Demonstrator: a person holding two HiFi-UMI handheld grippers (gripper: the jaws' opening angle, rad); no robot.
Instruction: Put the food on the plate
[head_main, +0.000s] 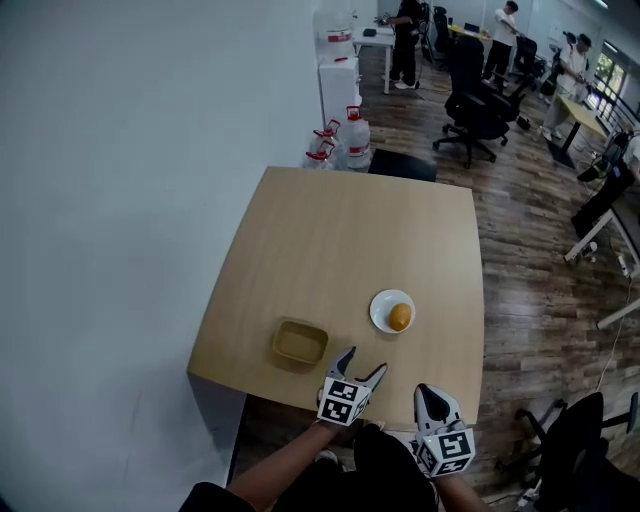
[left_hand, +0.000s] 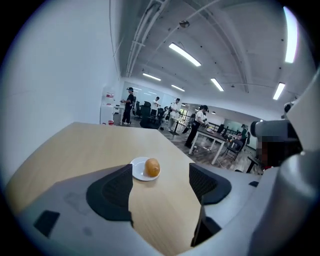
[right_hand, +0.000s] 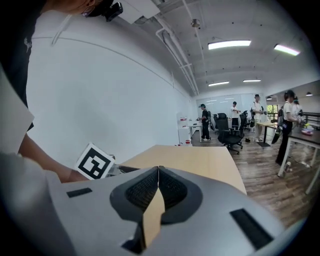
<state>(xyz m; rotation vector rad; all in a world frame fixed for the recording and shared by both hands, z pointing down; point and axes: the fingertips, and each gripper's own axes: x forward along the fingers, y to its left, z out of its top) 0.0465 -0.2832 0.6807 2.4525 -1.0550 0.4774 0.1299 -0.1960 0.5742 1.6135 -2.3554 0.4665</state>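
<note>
A small white plate lies on the wooden table toward its near right, with an orange-brown piece of food resting on it. In the left gripper view the same plate and food sit beyond the jaws. My left gripper hangs at the table's near edge, open and holding nothing, a short way short of the plate. My right gripper is at the near edge further right, its jaws shut together with nothing between them.
A shallow tan square bowl sits on the table left of the plate. Water jugs stand on the floor past the far edge. Office chairs, desks and people fill the room to the right; a wall runs along the left.
</note>
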